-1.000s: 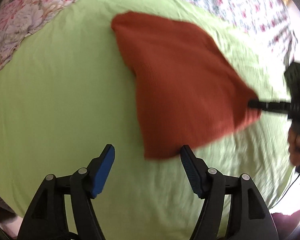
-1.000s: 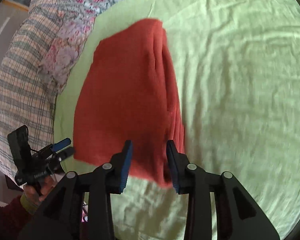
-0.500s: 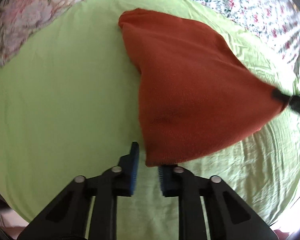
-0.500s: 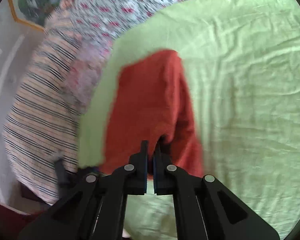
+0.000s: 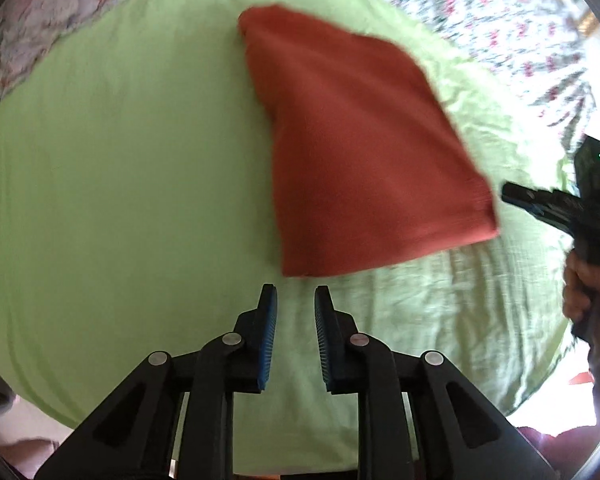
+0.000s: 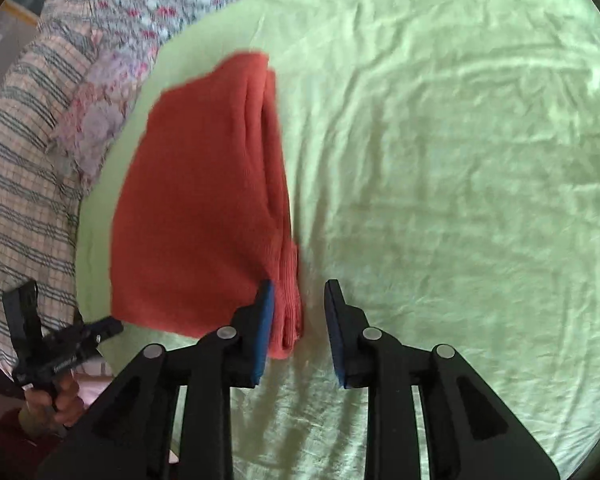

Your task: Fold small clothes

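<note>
The rust-red garment (image 6: pixel 196 208) is seen as matt knitted cloth, ribbed at one edge; the green sheet (image 6: pixel 440 168) is shown as thin, creased, matt cloth; each tool (image 5: pixel 294 320) is made of matt black plastic, with ridged blue pads (image 5: pixel 269 340) and small silvery rivets.

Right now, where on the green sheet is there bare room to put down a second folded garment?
Bare sheet lies on both long sides of the folded red garment: a wide stretch of green sheet toward the floral bedding, and a wrinkled stretch on its other side. It is crowded only at the near corners, where both grippers are.
</note>
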